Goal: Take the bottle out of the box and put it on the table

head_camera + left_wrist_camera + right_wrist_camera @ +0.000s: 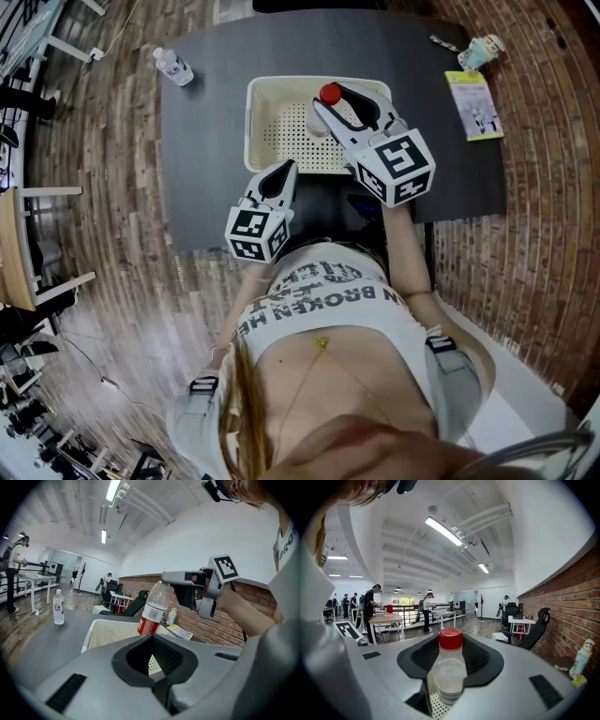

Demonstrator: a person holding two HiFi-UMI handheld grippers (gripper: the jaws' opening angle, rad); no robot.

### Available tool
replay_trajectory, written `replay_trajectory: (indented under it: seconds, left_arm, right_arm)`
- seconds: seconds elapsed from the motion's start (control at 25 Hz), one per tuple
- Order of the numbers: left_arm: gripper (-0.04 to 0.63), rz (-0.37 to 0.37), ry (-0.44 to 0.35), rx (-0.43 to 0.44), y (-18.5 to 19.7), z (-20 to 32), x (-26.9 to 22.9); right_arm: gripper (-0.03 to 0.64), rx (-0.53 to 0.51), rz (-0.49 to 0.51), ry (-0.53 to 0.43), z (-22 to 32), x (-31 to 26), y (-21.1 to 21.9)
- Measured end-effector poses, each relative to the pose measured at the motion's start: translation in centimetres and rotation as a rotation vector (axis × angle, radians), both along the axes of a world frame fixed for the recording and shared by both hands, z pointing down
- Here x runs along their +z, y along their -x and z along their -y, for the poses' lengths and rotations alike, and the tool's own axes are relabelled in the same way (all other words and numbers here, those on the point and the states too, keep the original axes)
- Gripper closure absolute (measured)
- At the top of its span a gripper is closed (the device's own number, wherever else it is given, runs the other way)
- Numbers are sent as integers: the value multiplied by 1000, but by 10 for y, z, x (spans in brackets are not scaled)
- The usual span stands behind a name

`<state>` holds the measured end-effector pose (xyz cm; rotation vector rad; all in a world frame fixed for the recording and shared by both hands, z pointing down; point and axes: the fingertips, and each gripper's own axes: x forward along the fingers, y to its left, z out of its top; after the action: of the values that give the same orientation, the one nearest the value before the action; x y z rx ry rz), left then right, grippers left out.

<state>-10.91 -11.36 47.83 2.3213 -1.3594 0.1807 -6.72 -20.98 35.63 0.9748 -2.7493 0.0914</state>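
A clear bottle with a red cap and a red label hangs above the cream perforated box. My right gripper is shut on it. In the right gripper view the bottle stands upright between the jaws, and its lower part is hidden by them. The box sits in the middle of the dark table. At the box's near rim my left gripper looks shut with nothing in it. It points over the box wall toward the raised bottle.
A second small water bottle stands on the table's far left corner. A yellow-green booklet and a small figurine lie at the far right. People work at other tables in the room behind.
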Motion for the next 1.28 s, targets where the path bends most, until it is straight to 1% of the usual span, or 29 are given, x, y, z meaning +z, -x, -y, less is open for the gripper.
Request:
replay_trajectory:
  seconds: [0.52, 0.8, 1.04, 1.28]
  left_arm:
    - [591, -5, 1, -3, -3, -3, -1]
    - [591, -4, 1, 6, -11, -4, 0]
    - [591, -6, 9, 21, -22, -4, 2]
    - [591, -3, 13, 38, -35, -1, 3]
  right_arm:
    - [466, 3, -2, 7, -3, -1, -5]
    - [466, 9, 1, 9, -3, -1, -15]
    - [467, 45, -4, 11, 0, 0, -37]
    - [466, 114, -9, 13, 9, 1, -73]
